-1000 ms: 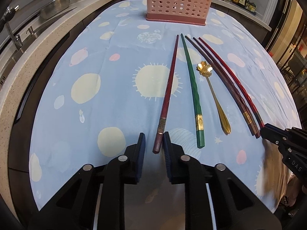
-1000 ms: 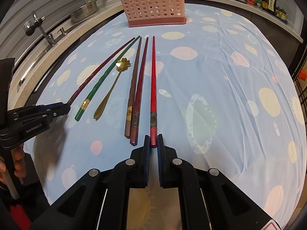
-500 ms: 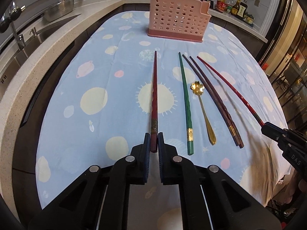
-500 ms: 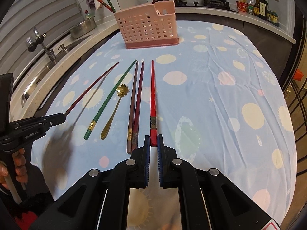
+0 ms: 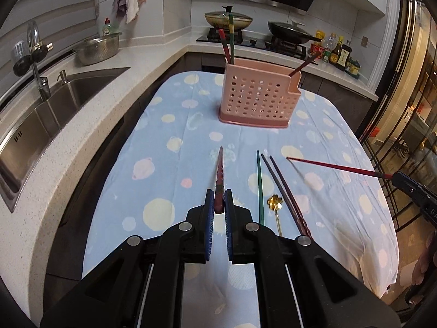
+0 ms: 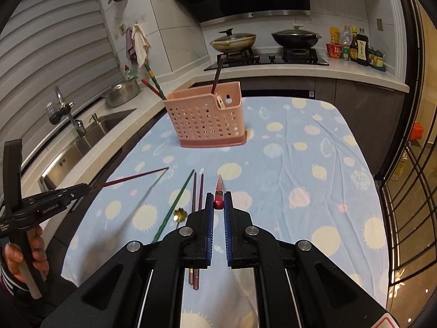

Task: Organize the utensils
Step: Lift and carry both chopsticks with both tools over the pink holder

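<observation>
Pinching one chopstick apiece, both grippers hold their loads clear of the cloth: the left gripper (image 5: 219, 201) has its jaws closed on the butt of a dark red chopstick (image 5: 219, 175), and the right gripper (image 6: 217, 202) is closed the same way on a bright red chopstick (image 6: 218, 189), each pointing toward the pink utensil basket (image 5: 259, 96). Four utensils lie on the blue tablecloth (image 5: 174, 169): one green chopstick (image 5: 259, 180), two dark brown chopsticks (image 5: 284, 191) side by side, and one gold flower spoon (image 5: 275, 202) between them. Three sticks, as far as the fisheye shows, already stand in the basket.
</observation>
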Action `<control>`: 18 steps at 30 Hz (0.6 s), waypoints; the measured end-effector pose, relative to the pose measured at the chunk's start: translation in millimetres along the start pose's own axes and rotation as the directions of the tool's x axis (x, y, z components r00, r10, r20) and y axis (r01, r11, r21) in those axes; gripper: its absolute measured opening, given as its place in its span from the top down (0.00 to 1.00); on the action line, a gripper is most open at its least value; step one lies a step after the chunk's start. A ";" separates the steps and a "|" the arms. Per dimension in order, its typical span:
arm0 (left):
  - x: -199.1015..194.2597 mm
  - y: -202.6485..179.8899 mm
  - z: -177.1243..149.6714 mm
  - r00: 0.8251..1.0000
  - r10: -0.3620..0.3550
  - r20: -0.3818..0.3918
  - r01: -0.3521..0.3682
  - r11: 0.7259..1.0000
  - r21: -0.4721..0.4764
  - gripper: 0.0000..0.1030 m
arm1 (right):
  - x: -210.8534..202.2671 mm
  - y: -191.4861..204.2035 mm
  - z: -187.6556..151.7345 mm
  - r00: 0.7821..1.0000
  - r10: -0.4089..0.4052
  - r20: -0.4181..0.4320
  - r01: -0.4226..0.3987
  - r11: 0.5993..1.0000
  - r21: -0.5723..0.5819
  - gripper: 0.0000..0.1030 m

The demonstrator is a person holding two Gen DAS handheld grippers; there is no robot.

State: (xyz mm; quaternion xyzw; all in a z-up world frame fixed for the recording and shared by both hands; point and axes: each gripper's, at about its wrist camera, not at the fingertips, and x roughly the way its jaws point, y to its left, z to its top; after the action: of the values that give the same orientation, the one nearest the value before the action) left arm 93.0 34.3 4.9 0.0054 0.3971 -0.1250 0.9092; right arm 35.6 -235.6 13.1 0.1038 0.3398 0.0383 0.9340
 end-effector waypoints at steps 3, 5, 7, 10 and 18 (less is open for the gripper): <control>-4.2 0.6 14.6 1.000 0.007 0.028 -0.006 1.000 -0.007 0.93 | -5.8 -1.3 17.9 0.999 -0.007 0.044 0.007 1.000 -0.001 0.94; -6.5 0.2 23.9 0.999 0.008 0.045 -0.007 1.000 -0.008 0.93 | -8.9 -1.6 27.2 0.998 -0.004 0.066 0.004 1.000 -0.003 0.94; -9.0 -1.5 33.2 0.998 0.010 0.064 -0.009 1.000 -0.004 0.93 | -10.4 -0.2 37.0 0.996 0.005 0.086 -0.004 1.000 -0.005 0.94; -13.2 -6.4 48.7 0.995 0.009 0.096 -0.009 1.000 0.005 0.93 | -11.1 1.3 50.9 0.994 0.023 0.109 -0.023 1.000 0.000 0.94; -25.3 -19.2 94.8 0.982 -0.020 0.187 0.014 0.999 0.031 0.93 | -12.1 1.8 83.8 0.984 0.060 0.166 -0.063 0.998 0.012 0.94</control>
State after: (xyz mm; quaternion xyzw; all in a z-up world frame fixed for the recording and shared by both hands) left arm 140.4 11.0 89.8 0.0039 0.3081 -0.1386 0.9412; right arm 80.1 -249.6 83.8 0.1252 0.2580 0.0555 0.9564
